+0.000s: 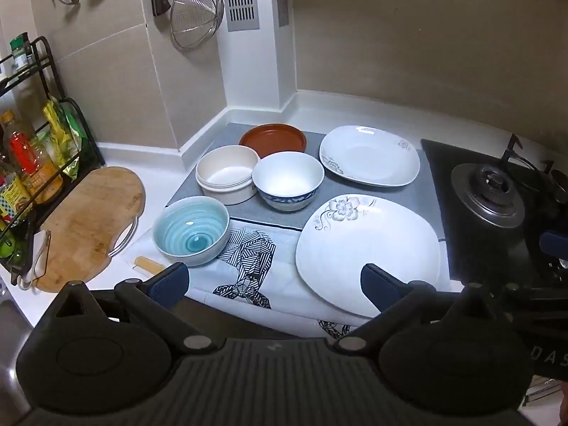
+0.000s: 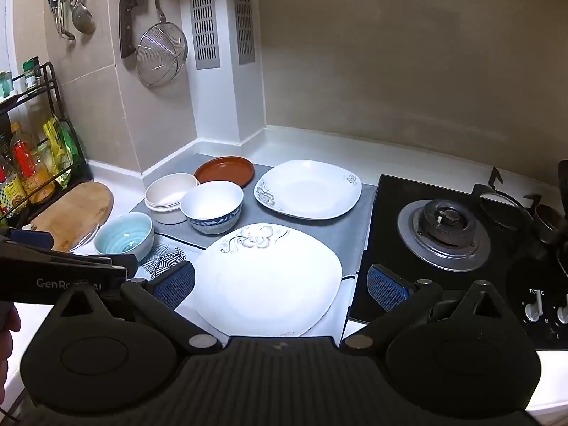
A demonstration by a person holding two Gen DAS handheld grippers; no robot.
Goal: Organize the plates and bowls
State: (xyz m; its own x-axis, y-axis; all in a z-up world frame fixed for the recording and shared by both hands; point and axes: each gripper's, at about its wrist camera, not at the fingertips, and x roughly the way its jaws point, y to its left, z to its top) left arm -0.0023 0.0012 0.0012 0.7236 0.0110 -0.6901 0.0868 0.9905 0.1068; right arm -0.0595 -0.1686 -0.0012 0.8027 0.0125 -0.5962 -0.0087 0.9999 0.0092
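your left gripper [image 1: 275, 282] hangs at the bottom of the left wrist view with its jaws spread wide and nothing between them; below the gap lies a patterned cloth [image 1: 248, 266]. its right-hand pad overlaps the near edge of the large white plate [image 1: 365, 245] in the picture, though you cannot tell whether it touches.

your right gripper [image 2: 282, 284] sits low in the right wrist view, jaws just as wide, holding nothing. the same large white plate [image 2: 266, 280], with a flower printed at its far edge, fills the space between the two blue pads; neither pad presses on it.

the rest of the dishes lie above that plate in both views. a second white plate [image 1: 369, 156], also flowered, sits on the grey mat [image 1: 401, 198] at centre right, near the black gas hob [image 1: 497, 213] on the right edge. a brown dish [image 1: 272, 138] rests at the top of the mat. just below it stand a cream bowl [image 1: 227, 174] and a white bowl with a blue band [image 1: 287, 181], side by side and apparently touching. a pale blue swirled bowl [image 1: 191, 229] stands lower left, on the cloth's edge.

a wooden cutting board [image 1: 88, 227] lies at the left, with a black rack of bottles [image 1: 32, 163] beyond it. a wire strainer [image 1: 197, 14] hangs on the tiled wall at the upper left.
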